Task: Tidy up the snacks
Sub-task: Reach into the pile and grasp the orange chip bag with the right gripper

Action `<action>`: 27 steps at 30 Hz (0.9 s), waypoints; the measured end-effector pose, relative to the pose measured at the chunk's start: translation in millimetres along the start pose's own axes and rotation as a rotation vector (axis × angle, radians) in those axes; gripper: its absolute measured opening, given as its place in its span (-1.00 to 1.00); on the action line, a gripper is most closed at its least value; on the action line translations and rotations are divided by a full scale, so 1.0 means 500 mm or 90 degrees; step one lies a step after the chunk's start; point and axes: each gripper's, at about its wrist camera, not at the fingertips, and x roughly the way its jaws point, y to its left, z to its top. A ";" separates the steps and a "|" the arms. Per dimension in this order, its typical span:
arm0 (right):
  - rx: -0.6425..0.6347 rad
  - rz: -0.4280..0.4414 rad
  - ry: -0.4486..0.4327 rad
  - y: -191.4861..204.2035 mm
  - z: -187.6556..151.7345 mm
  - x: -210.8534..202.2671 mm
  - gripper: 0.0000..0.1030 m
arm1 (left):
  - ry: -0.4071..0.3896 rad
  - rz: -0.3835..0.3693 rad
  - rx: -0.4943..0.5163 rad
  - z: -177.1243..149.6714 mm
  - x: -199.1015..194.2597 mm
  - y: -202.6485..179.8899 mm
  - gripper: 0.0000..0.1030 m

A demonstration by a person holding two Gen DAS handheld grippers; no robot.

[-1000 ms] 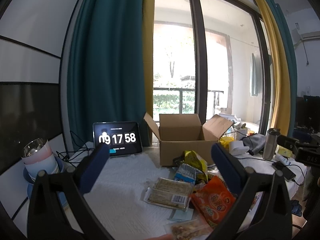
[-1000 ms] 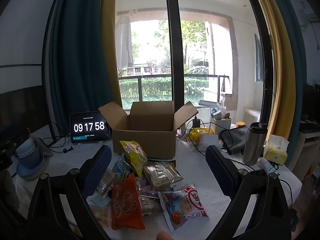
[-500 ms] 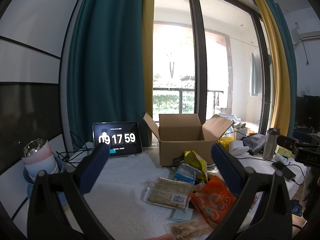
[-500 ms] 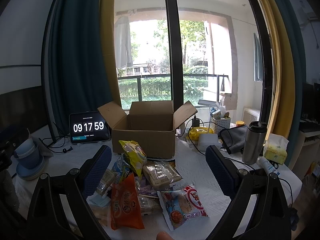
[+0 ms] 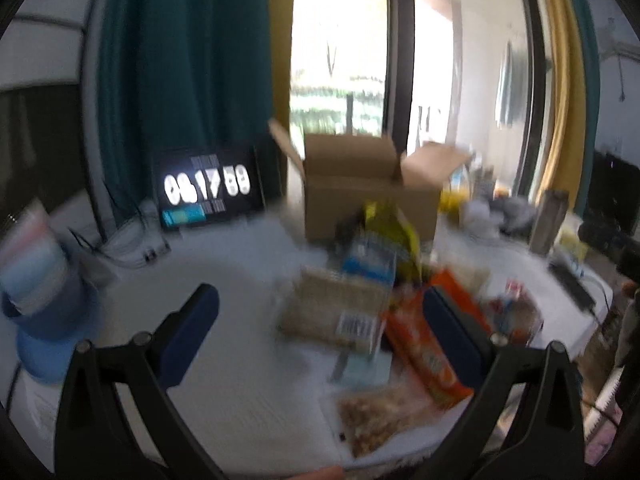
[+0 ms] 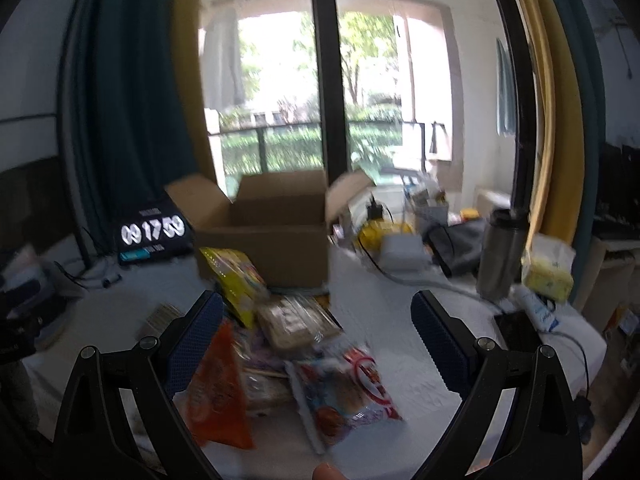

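Note:
An open cardboard box (image 5: 368,196) (image 6: 276,240) stands at the back of the white table. A pile of snack packs lies in front of it: a yellow bag (image 5: 394,232) (image 6: 236,280), a clear pack of biscuits (image 5: 340,312) (image 6: 296,320), an orange bag (image 5: 424,352) (image 6: 220,392) and a red-and-white bag (image 6: 344,388). My left gripper (image 5: 320,320) is open and empty above the biscuit pack. My right gripper (image 6: 316,332) is open and empty above the pile. Both views are blurred.
A tablet showing a clock (image 5: 208,192) (image 6: 154,236) stands left of the box. Stacked bowls (image 5: 40,280) sit at the left edge. A steel tumbler (image 6: 500,256), a yellow tissue pack (image 6: 548,272), cables and a phone (image 6: 520,328) crowd the right side.
Both grippers have tipped down and moved closer to the table, so the snack pile and box sit higher and larger in view. Both stay open.

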 end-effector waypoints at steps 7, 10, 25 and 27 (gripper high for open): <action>0.035 0.075 0.146 -0.014 -0.086 0.130 0.88 | 0.095 -0.028 -0.027 -0.030 0.131 0.037 0.99; 0.014 0.136 0.203 0.032 -0.127 0.174 0.82 | 0.118 -0.051 -0.019 -0.040 0.161 0.027 0.99; -0.082 0.261 0.293 0.154 -0.166 0.266 -0.77 | 0.209 -0.069 -0.067 -0.037 0.343 0.114 0.99; -0.095 0.262 0.279 0.155 -0.155 0.262 -0.88 | 0.219 -0.110 -0.104 -0.035 0.358 0.126 0.97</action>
